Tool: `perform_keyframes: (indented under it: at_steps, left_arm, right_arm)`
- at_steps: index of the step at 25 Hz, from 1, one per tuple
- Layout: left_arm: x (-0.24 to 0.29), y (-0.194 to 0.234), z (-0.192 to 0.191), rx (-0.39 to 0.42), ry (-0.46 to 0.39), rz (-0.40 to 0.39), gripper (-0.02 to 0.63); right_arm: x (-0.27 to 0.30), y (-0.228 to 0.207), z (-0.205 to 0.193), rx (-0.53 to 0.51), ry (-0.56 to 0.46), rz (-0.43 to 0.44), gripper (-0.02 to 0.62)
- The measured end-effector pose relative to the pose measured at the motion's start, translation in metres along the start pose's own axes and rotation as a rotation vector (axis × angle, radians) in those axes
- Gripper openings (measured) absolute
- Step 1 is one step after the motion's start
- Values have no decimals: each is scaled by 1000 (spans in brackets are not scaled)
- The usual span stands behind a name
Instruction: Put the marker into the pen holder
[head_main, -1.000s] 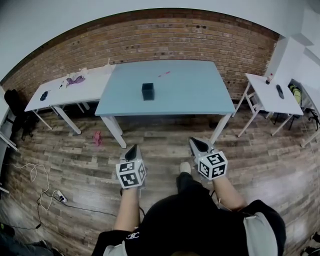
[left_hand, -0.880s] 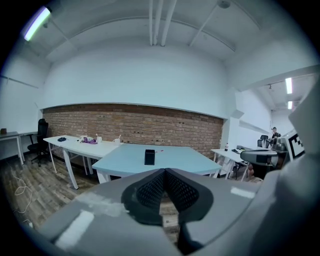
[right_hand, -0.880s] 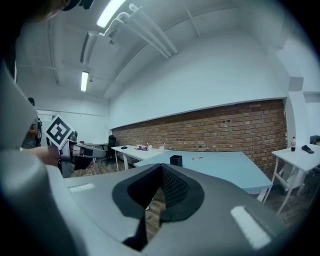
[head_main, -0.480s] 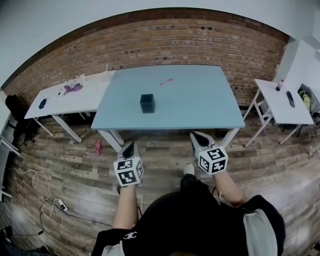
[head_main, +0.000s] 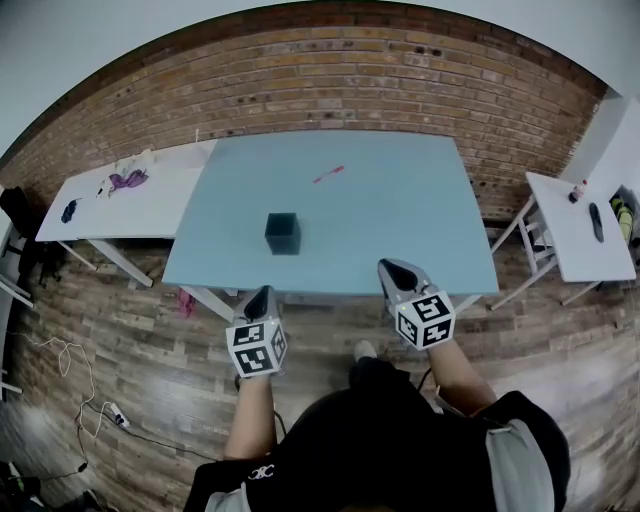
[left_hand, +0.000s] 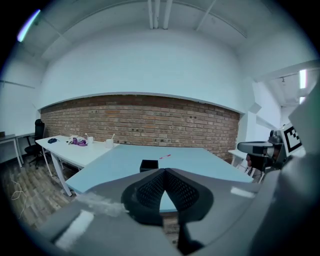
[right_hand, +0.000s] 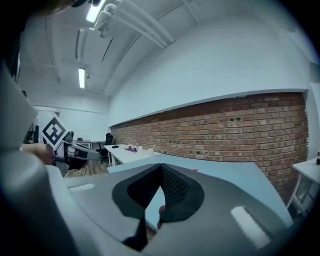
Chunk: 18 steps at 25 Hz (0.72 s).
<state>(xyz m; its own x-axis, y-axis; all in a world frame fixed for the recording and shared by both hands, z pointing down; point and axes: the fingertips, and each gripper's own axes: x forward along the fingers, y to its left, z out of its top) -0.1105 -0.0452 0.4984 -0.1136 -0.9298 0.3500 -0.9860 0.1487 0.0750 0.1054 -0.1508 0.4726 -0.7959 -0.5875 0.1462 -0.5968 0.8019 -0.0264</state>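
You face a brick wall (head_main: 330, 60) across a plank floor (head_main: 120, 340). A big blue table (head_main: 400, 220) stands before you, with a white table (head_main: 130, 205) just beside its left end. On the blue top, the black pen holder (head_main: 283, 232) sits near the front left. The pink marker (head_main: 328, 175) lies well beyond it, toward the wall. Your left gripper (head_main: 265, 291) and right gripper (head_main: 386, 266) hang at the table's near edge, both clenched on nothing.
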Motion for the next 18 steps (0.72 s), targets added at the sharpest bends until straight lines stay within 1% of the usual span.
perform_keyframes:
  at_steps: [11,18]
  left_arm:
    - [122,-21,51,7,39,6,5]
    - [169,-37,80,17,39,23,5]
  right_arm:
    - [89,-104,27,-9,26,50,5]
    - [130,-153,28,-34,69,106,5]
